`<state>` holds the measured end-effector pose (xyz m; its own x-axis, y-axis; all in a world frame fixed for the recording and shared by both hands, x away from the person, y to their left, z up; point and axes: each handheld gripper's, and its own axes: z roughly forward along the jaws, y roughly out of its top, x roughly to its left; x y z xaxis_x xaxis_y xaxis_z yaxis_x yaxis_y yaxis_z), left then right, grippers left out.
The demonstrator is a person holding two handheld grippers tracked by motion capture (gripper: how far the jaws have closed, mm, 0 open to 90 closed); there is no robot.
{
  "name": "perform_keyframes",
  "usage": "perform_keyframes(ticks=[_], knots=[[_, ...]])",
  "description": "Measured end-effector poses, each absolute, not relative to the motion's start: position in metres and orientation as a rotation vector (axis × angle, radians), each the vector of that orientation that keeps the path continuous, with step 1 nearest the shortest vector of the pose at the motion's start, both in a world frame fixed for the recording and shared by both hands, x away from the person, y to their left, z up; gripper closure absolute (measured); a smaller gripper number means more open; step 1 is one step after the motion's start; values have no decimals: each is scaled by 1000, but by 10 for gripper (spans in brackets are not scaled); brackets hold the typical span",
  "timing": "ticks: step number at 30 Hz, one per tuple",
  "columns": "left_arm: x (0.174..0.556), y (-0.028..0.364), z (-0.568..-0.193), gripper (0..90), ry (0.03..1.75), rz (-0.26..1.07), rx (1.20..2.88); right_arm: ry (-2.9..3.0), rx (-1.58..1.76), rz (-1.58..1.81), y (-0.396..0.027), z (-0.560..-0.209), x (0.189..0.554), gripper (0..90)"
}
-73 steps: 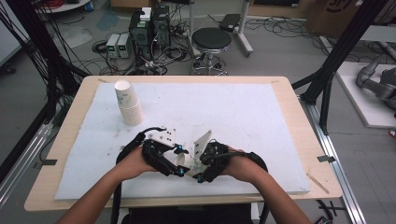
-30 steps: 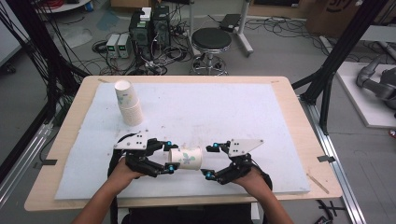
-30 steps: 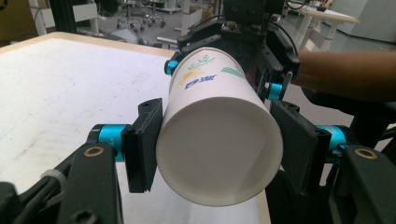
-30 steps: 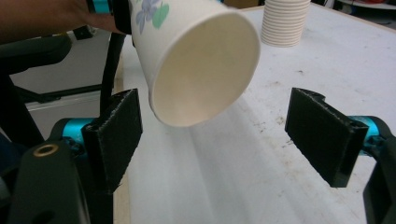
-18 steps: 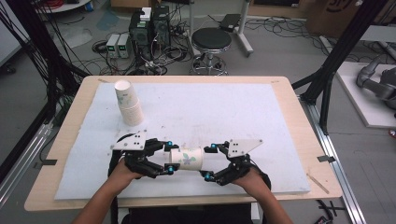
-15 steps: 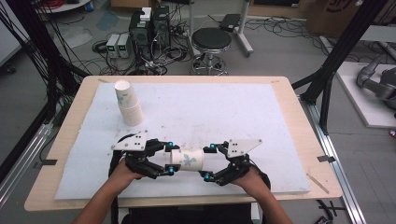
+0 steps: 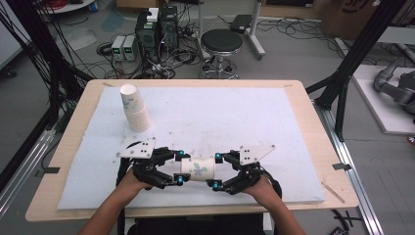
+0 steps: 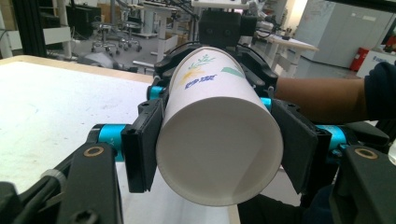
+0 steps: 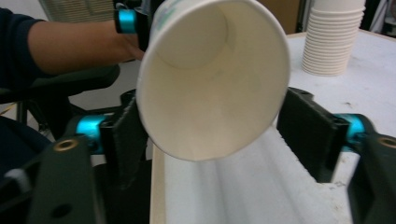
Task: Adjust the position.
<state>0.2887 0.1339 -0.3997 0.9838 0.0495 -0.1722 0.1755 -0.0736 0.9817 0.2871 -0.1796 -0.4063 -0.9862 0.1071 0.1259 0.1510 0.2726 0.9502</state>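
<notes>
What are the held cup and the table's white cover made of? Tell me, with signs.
White printed cup: seemingly thin paper, matt, with a rolled rim.
White table cover: probably foam sheet, matt; its torn, crumbly edge suggests this.

A light wooden table [image 7: 313,122] carries a white foam mat [image 7: 235,117] that covers most of its top — bare wood shows as a border all round. On the mat, toward its far left corner, stands a stack of paper cups [image 7: 134,108], upside down — slightly leaning.
</notes>
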Motion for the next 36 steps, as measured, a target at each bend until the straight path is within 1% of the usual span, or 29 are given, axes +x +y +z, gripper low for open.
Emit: perform_keyframes(ticks=[3, 9, 11, 12, 13, 14, 15, 20, 22, 24, 36], knots=[[289, 134, -401, 372, 172, -105, 1639, -2476, -241, -1877, -182, -406, 286, 343], [288, 134, -403, 369, 170, -109, 1644, -2462, -230, -1908, -184, -403, 286, 382], [287, 133, -403, 360, 189, -108, 1656, -2464, -229, -1905, -184, -402, 286, 383], [287, 132, -403, 306, 225, -109, 1671, -2462, -233, -1898, -184, -402, 286, 383], [287, 132, -402, 164, 247, -110, 1686, -2468, -240, -1880, -184, -402, 286, 380], [287, 132, -401, 164, 270, -98, 1707, -2468, -240, -1880, -184, -402, 286, 380], [286, 132, -400, 139, 276, -80, 1727, -2482, -249, -1864, -184, -401, 286, 379], [283, 133, -394, 139, 262, -20, 1817, -2622, -268, -1702, -178, -394, 290, 373], [282, 133, -392, 139, 258, 0, 1850, -2637, -267, -1685, -177, -392, 290, 373], [282, 134, -391, 139, 255, 14, 1883, -2729, -249, -1579, -171, -384, 295, 370], [287, 133, -383, 140, 259, 33, 2009, -2909, -123, -1290, -144, -356, 305, 365]])
